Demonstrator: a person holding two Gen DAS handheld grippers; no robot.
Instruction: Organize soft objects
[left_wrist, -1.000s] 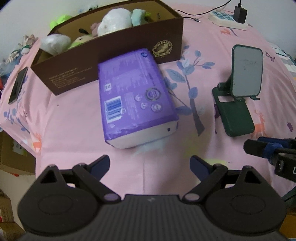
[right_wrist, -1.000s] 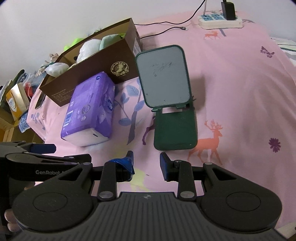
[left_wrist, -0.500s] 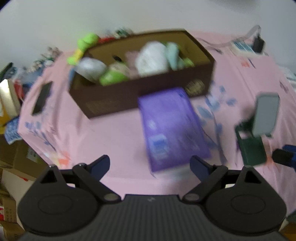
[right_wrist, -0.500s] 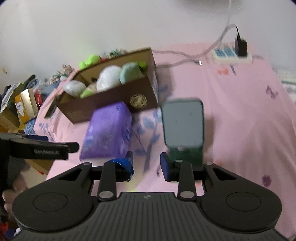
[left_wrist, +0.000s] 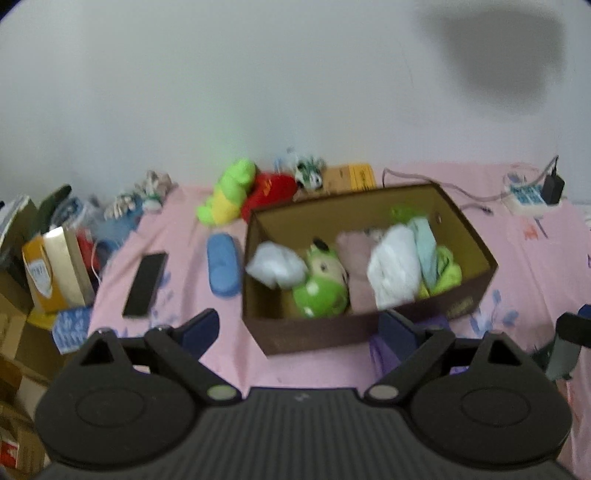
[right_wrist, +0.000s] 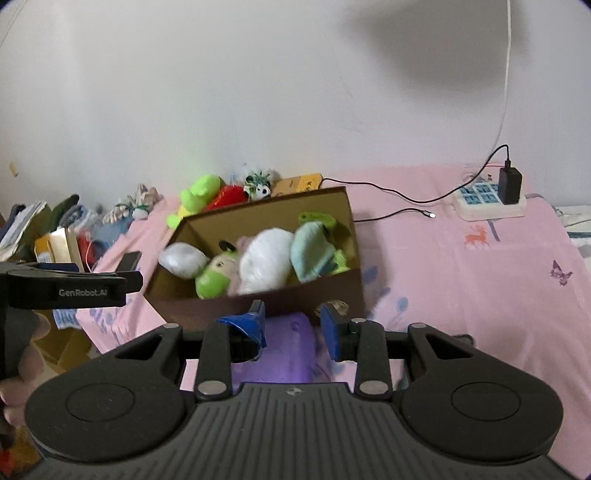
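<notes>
Nearest, both tools are held open and empty: left tool (left_wrist: 297, 330), right tool (right_wrist: 291, 323). One purple pack (right_wrist: 286, 347), judged light and squashy, lies on the bed before the box (right_wrist: 266, 301); its sides are best pinched. Beyond, two plush toys (left_wrist: 227, 192) remain outside.

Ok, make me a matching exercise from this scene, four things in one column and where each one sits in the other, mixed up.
Things:
1. white plush
2. blue case
3. black charger
4. purple pack

Places:
A. plugged into the power strip
B. on the pink sheet left of the brown box
C. inside the brown box
D. in front of the brown box, nearest the camera

Pairs: 1-C, 2-B, 3-A, 4-D
</notes>
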